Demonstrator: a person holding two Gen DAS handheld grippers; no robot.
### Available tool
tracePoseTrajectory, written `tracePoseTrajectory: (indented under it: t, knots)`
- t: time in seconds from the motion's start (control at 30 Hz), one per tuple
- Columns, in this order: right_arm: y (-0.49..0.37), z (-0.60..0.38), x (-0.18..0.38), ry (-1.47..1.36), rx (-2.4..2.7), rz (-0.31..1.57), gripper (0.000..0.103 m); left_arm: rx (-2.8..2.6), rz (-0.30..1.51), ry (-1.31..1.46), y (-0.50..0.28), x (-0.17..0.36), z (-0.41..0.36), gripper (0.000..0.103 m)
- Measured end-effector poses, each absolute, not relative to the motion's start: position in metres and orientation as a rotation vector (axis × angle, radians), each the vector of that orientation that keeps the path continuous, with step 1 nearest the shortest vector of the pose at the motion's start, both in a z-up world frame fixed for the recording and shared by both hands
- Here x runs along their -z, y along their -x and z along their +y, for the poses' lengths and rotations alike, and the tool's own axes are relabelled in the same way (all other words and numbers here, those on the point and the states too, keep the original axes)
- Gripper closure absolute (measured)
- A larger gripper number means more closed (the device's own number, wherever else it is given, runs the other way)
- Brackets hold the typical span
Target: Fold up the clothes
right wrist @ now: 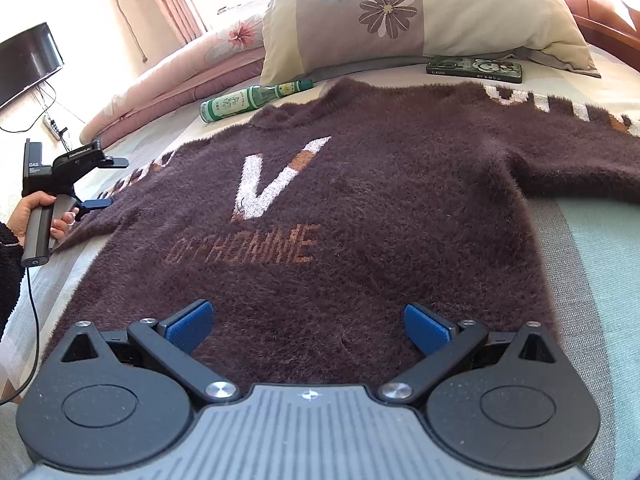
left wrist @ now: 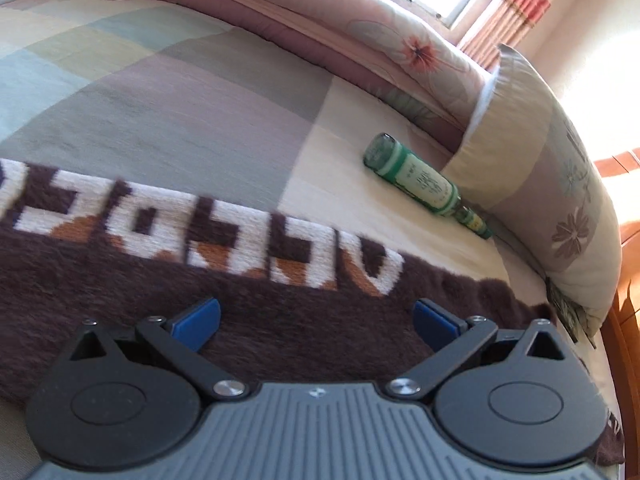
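Bed [right wrist: 592, 240], patchwork cover. Brown sweater [right wrist: 360, 200] spread flat across it, sleeves out toward both side edges. Pillow [right wrist: 420, 12] at head edge; green bottle [right wrist: 248, 102] lying beside it. Left gripper [left wrist: 316, 320] over sleeve, jaws apart. Right gripper [right wrist: 308, 326] over hem, jaws apart.

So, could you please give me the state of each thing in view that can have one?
Sweater: spread flat, unfolded, sleeves out.
Left claw: open, over a sleeve.
Right claw: open, over the hem.
Green bottle: lying on its side.
Phone: lying flat by the pillow.
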State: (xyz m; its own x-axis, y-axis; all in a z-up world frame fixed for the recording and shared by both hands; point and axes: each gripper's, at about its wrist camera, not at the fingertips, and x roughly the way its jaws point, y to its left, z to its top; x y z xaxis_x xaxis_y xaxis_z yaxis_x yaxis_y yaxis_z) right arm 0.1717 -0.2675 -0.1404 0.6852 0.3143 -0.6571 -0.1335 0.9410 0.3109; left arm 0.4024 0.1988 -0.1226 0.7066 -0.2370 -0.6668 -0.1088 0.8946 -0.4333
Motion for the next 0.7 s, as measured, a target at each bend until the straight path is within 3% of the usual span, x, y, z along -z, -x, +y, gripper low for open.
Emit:
tracePoseTrajectory:
  t: [0.3, 0.47, 0.7]
  knots:
    - [-0.172, -0.256, 0.143, -0.182, -0.237, 0.770, 0.000, -0.287, 0.726, 0.484, -0.380, 0.132, 0.313, 0.001]
    - [-0.172, -0.251, 0.144, -0.149, -0.231, 0.763, 0.000, -0.315, 0.704, 0.473, -0.386, 0.126, 0.312, 0.001]
    - [-0.173, -0.247, 0.147, -0.108, -0.224, 0.754, 0.000, -0.351, 0.735, 0.257, -0.408, 0.142, 0.300, 0.001]
